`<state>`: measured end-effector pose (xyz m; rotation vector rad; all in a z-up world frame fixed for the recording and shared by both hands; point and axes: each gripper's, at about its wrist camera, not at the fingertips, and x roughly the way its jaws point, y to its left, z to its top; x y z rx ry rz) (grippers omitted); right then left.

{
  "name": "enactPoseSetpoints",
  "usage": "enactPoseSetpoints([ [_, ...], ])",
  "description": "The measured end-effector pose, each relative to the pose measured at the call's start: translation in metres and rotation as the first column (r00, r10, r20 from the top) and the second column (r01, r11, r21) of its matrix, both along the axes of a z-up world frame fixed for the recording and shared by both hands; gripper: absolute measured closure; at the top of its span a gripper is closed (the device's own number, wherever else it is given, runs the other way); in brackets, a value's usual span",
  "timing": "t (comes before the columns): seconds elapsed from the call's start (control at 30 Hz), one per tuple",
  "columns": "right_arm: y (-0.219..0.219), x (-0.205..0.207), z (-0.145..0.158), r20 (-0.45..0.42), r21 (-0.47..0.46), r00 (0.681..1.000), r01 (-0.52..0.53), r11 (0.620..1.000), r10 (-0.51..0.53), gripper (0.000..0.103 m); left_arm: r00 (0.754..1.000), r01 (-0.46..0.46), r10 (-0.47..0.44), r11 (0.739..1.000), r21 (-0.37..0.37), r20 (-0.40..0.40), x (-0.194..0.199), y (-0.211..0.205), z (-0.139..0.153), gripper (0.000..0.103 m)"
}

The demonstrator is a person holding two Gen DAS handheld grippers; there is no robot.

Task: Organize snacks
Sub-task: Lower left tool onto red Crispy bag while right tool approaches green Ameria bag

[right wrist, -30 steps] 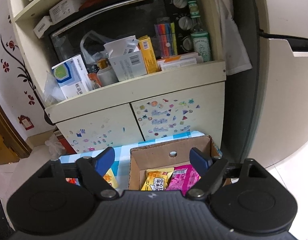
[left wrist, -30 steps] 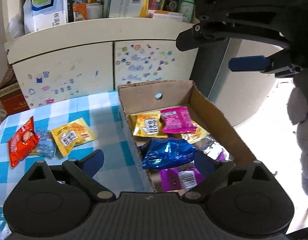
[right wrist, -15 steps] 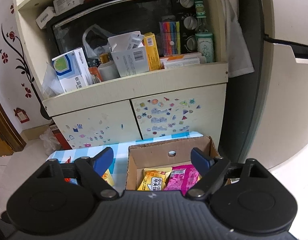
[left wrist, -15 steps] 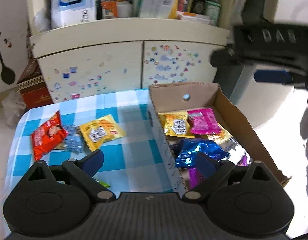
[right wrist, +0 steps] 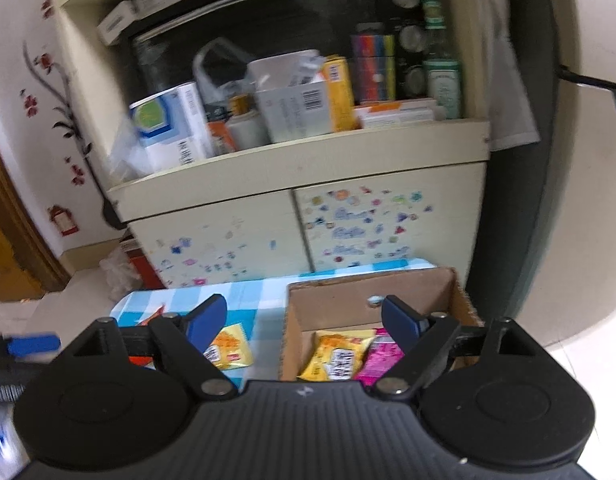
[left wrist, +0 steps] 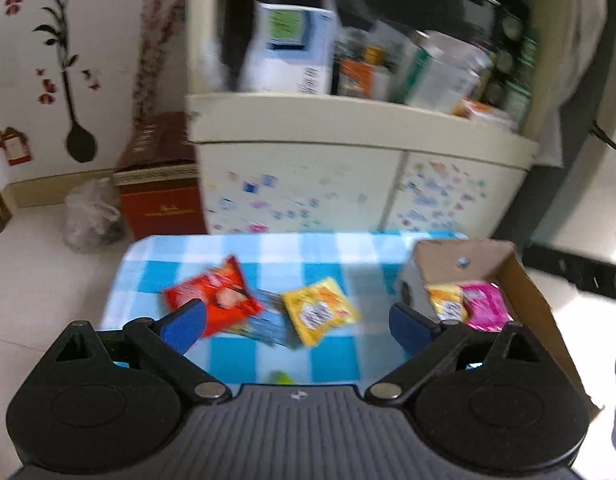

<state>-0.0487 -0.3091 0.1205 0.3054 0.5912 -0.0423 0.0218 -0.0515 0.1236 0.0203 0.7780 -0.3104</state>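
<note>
Mid-sort at the snack desk: the left claw (left wrist: 296, 318) hangs wide open and empty above the blue-checked desk (left wrist: 268, 248), aimed at the loose packets lying to the left of the cardboard box (left wrist: 523, 280). Nearest the box is a yellow packet (left wrist: 319, 314); beyond it, further left, a pale blue packet (left wrist: 268, 322) lies partly tucked under a red packet (left wrist: 216, 296). A scrap of something green (left wrist: 283, 378) shows at the claw's near edge, too hidden to name.

The right claw (right wrist: 304, 320) is also spread wide with nothing between its fingers, poised on the near side of the box, whose front end already holds a yellow packet and a pink packet (right wrist: 381, 356) side by side.

By the look of things, the job stands between deliveries: some snacks are boxed, at least three wait outside. The next move likely calls for the left claw to drop onto one loose packet, probably the yellow one closest to the box, pinch its flat crinkly wrapper by an edge and carry it over the box wall.

The left-hand view alone lays out all the loose packets, though blurred. The right-hand view is sharper on the box's back wall and the cluttered cupboard (right wrist: 308, 168) behind it, and catches a blue finger (right wrist: 32, 344) of the left claw at its far left edge.
</note>
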Motion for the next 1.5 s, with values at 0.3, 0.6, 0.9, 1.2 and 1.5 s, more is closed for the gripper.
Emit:
enactPoseSetpoints([
  [0.3, 0.047, 0.012, -0.020, -0.033, 0.008, 0.986, -0.160, 0.987, 0.161, 0.018, 0.983, -0.180, 0.180, 0.984, 0.007, -0.034, 0.044, 0.056, -0.019, 0.000],
  [0.6, 0.106, 0.026, -0.064, -0.125, -0.008, 0.941, -0.318, 0.948, 0.315, 0.018, 0.983, -0.167, 0.170, 0.985, 0.039, -0.072, 0.082, 0.059, -0.056, 0.000],
  [0.9, 0.148, 0.025, -0.101, -0.185, -0.037, 0.901, -0.406, 0.913, 0.393, 0.018, 0.956, -0.228, 0.220, 0.973, -0.020, -0.195, 0.118, 0.052, -0.096, 0.000],
  [1.2, 0.163, 0.033, -0.120, -0.194, -0.088, 0.885, -0.446, 0.891, 0.424, 0.017, 0.932, -0.261, 0.243, 0.965, -0.033, -0.270, 0.142, 0.047, -0.129, 0.000],
  [1.5, 0.174, 0.041, -0.136, -0.198, -0.107, 0.872, -0.474, 0.874, 0.449, 0.011, 0.937, -0.261, 0.239, 0.964, -0.057, -0.256, 0.151, 0.042, -0.135, 0.000],
])
